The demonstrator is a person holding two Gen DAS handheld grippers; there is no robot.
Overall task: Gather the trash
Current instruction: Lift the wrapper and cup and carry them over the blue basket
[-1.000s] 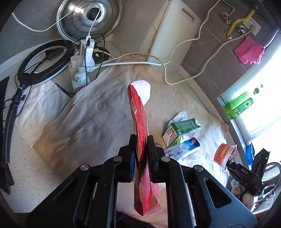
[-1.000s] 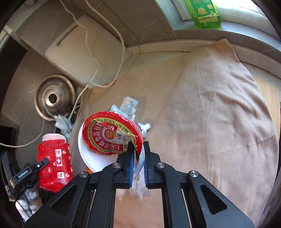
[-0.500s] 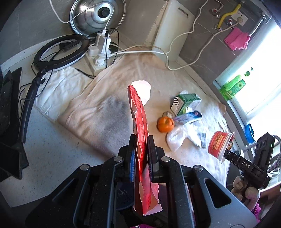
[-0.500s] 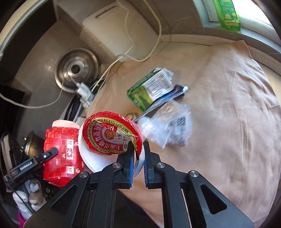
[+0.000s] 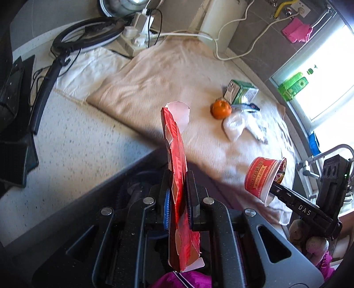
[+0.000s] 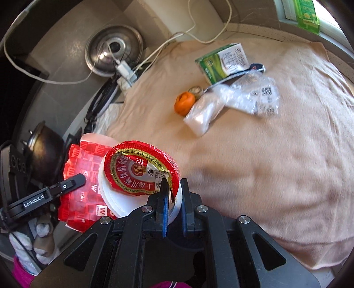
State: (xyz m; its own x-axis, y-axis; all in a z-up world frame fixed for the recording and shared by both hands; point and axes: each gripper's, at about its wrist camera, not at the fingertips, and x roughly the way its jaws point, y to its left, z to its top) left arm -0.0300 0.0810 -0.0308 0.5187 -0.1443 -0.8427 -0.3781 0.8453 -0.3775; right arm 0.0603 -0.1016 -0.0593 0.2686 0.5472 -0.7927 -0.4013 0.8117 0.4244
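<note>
My left gripper is shut on a flattened red carton, held on edge off the counter's front; the carton also shows in the right wrist view. My right gripper is shut on the rim of a white noodle cup with a red peeled lid; the cup also shows in the left wrist view. On the beige cloth lie an orange peel, a green carton and clear plastic wrappers.
A pot lid, a power strip with cables, a ring light and a white cutting board stand at the back. A green bottle is on the window sill. A tap is at the right.
Both grippers have pulled back toward the counter's front edge with their loads. The trash on the cloth now lies farther away in both views.
</note>
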